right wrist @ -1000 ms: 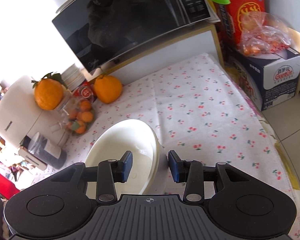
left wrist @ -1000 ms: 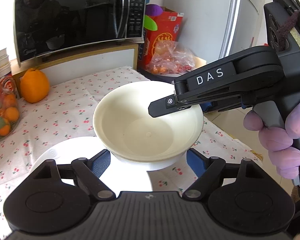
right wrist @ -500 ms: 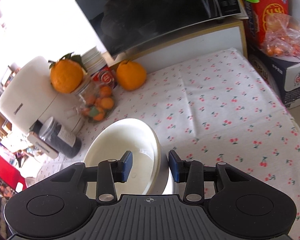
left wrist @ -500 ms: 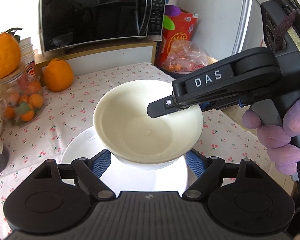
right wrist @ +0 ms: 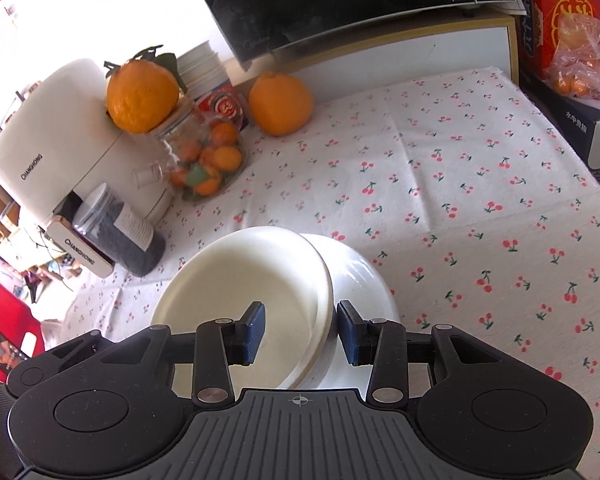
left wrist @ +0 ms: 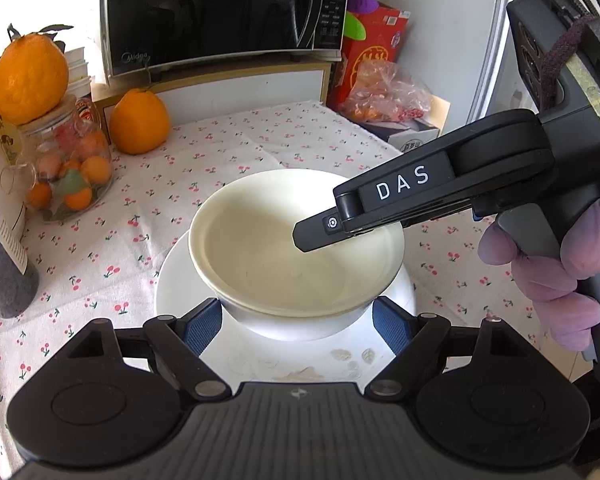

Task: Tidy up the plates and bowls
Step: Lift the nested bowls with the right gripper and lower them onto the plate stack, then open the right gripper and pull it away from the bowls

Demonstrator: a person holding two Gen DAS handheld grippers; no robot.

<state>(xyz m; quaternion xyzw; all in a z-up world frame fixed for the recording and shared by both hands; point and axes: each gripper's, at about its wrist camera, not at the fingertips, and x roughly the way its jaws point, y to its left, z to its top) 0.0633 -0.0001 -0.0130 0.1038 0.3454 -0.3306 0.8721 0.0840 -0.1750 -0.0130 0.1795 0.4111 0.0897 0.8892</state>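
Left wrist view: the left tongs (left wrist: 298, 326) stand spread wide, their 2 blue pads on either side of the foot of the cream bowl (left wrist: 260, 256) without visibly pressing it. The bowl hangs over the white plate (left wrist: 176, 280), which lies on the cherry-print table (left wrist: 228, 152); whether the bowl's base touches the plate is hard to tell from here. The right tongs (left wrist: 314, 236) reach in from the right over the bowl's far rim, seen edge-on, held by a hand (left wrist: 556, 276) in a purple glove. Behind stand a microwave (left wrist: 220, 12), 1 large orange (left wrist: 139, 122) on the table, a glass jar (left wrist: 66, 164) of small fruit with another orange (left wrist: 29, 78) on top, and a dark jar (left wrist: 4, 276) at the left edge.

Right wrist view: the right tongs (right wrist: 300, 332) are partly closed astride the bowl's (right wrist: 236, 280) near rim, 1 pad inside and 1 outside. A gap shows at each pad, so a firm pinch cannot be confirmed. The bowl tilts, its rim overlapping the plate (right wrist: 364, 276) beyond it. A white appliance (right wrist: 56, 148) stands at the left beside the fruit jar (right wrist: 204, 164).
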